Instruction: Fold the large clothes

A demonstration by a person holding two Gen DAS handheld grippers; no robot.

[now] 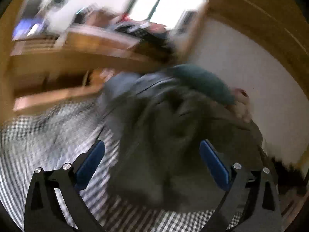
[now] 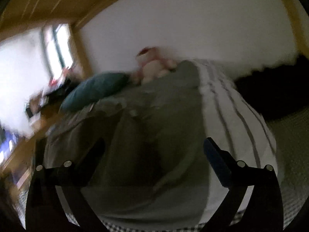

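Note:
A large olive-grey garment point(image 1: 170, 135) lies bunched on a bed with a black-and-white checked cover point(image 1: 48, 131). Both views are motion-blurred. In the left wrist view my left gripper point(image 1: 152, 154) hangs above the garment, its blue pads point(image 1: 90, 164) spread wide and nothing pressed between them. The right wrist view shows the same garment point(image 2: 154, 135) spread below my right gripper point(image 2: 154, 154), whose fingers point(image 2: 216, 160) also stand wide apart, holding nothing.
A teal pillow point(image 1: 204, 83) and a pale soft toy point(image 2: 152, 67) lie at the head of the bed by the white wall. A white striped cloth point(image 2: 231, 112) lies right of the garment. Wooden furniture point(image 1: 77, 58) and a bright window point(image 2: 23, 61) stand to the left.

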